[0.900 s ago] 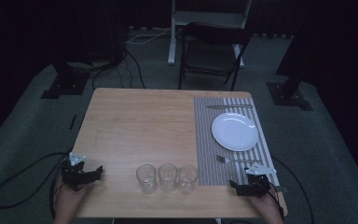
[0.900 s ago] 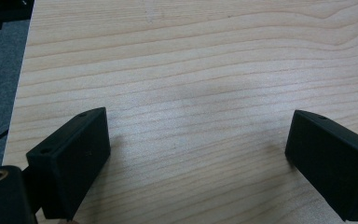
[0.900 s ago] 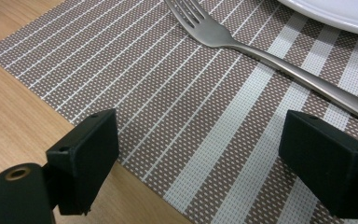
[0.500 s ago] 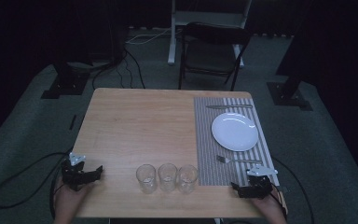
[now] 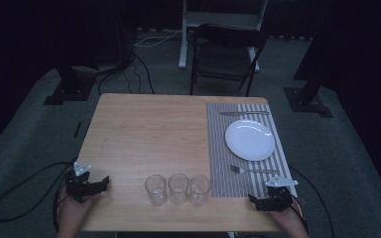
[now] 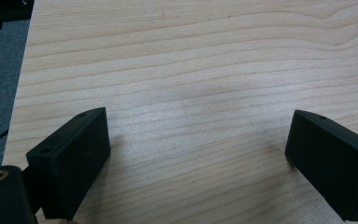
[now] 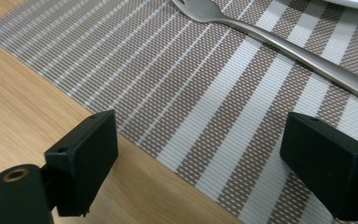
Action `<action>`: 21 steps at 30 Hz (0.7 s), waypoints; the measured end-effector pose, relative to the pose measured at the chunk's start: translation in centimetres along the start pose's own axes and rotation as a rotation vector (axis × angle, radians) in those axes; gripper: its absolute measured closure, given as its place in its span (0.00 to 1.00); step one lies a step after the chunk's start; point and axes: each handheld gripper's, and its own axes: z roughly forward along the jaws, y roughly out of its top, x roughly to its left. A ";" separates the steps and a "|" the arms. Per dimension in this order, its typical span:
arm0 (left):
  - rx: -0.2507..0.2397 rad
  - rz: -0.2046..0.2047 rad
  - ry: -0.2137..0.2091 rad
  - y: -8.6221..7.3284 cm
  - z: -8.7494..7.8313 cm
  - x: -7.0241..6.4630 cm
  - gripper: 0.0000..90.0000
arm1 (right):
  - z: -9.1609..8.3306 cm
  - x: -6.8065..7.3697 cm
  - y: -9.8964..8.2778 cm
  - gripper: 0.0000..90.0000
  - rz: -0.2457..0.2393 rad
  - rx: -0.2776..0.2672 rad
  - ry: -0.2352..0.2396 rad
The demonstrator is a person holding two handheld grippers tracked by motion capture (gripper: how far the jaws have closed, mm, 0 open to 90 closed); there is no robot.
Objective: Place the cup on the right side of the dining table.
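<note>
Three glasses (image 5: 178,188) line the bench's (image 5: 144,134) near edge; one plate (image 5: 250,140), one fork (image 5: 253,170), one knife (image 5: 243,113) lie on one mat (image 5: 218,148). Left claw (image 5: 95,184) and right claw (image 5: 256,201) are both spread, holding nothing.

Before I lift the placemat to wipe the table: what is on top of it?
On the placemat: a white plate, a fork and a knife. Whatever lies beneath it is covered.

Dark recording studio; stand bases (image 5: 67,91), floor cables (image 5: 144,74), folding chair (image 5: 225,57), carpet.

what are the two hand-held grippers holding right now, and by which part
Nothing. The left hand-held gripper is open over bare table; the right hand-held gripper is open over the placemat.
</note>
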 end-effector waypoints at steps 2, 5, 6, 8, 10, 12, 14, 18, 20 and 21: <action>0.000 0.000 0.000 0.0 0.0 0.0 0.08 | -0.1 0.0 0.0 0.13 0.000 -0.001 0.014; 0.000 0.000 0.000 0.0 0.0 0.0 0.08 | 0.0 0.4 0.1 0.13 -0.022 0.008 -0.006; 0.000 0.000 0.000 0.0 0.0 0.0 0.08 | 0.1 0.5 0.1 0.13 -0.025 0.014 -0.005; 0.000 0.000 0.000 0.0 0.0 0.0 0.08 | 0.0 0.6 0.2 0.13 -0.027 0.007 0.000; 0.000 0.000 0.000 0.0 0.0 0.0 0.08 | -0.3 0.6 0.3 0.13 -0.027 -0.004 0.000; 0.000 0.000 0.000 0.0 0.0 0.0 0.08 | -0.5 0.7 0.5 0.15 -0.031 -0.011 0.004; 0.000 0.000 0.000 0.0 0.0 0.0 0.08 | -0.8 0.8 0.8 0.15 -0.034 -0.019 0.008; 0.000 0.000 0.000 0.0 0.0 0.0 0.08 | -1.1 0.9 1.2 0.14 -0.039 -0.030 0.013; 0.000 0.000 0.000 0.0 0.0 0.0 0.08 | -1.3 0.9 1.3 0.14 -0.037 -0.038 0.022; 0.000 0.000 0.000 0.0 0.0 0.0 0.08 | -1.5 0.9 1.4 0.14 -0.038 -0.042 0.026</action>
